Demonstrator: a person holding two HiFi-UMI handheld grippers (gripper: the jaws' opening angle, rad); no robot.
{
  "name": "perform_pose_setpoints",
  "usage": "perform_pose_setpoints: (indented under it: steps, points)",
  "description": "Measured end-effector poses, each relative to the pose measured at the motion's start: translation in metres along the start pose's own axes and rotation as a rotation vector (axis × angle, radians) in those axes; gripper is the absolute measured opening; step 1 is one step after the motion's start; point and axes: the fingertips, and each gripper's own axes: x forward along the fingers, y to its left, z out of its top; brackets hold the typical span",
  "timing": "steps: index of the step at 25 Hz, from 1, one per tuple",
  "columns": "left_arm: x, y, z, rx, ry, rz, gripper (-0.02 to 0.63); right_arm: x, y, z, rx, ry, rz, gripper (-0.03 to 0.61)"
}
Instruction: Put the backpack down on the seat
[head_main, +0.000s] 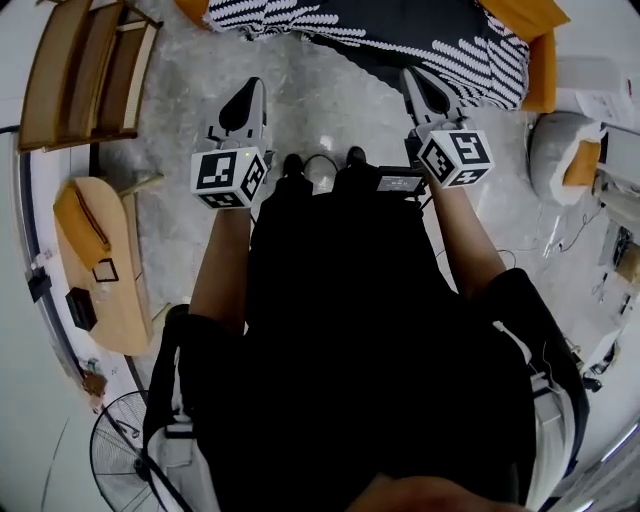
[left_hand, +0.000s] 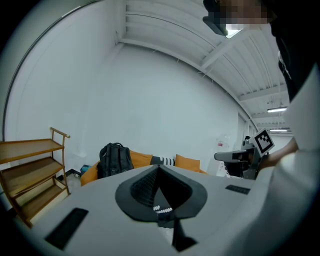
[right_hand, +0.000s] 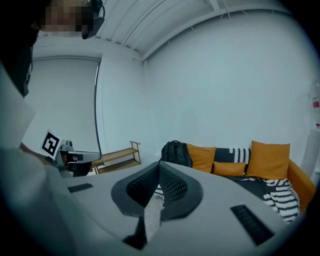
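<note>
Two grippers, both with jaws pressed together on nothing.
I hold my left gripper (head_main: 247, 92) and right gripper (head_main: 420, 80) out in front of me above the floor (head_main: 320, 100), facing the sofa (right_hand: 296, 184). The backpack (right_hand: 176, 153) stands upright on the sofa seat, at the end nearer the wooden shelf (left_hand: 30, 172), beside an orange cushion (right_hand: 202, 157), well apart from both grippers.

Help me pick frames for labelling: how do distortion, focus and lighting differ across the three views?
Head view: strong fisheye, the shelf bows at the edge; light even, detail sharp. Left gripper view: wide-angle curving, bluish cast, backpack small yet clear. Right gripper view: same curving and cast, backpack clear, corners vignetted dark.
</note>
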Motion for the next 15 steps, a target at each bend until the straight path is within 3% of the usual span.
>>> perform_pose_setpoints:
  steps: [8,15]
  points:
    - [0.018,-0.038,0.008,-0.010,0.007,0.037,0.015,-0.009,-0.034,0.026,-0.005,-0.069,0.073,0.032]
    - [0.044,-0.108,0.011,0.009,0.030,-0.033,0.015,-0.042,-0.082,0.009,0.065,-0.072,0.062,0.032]
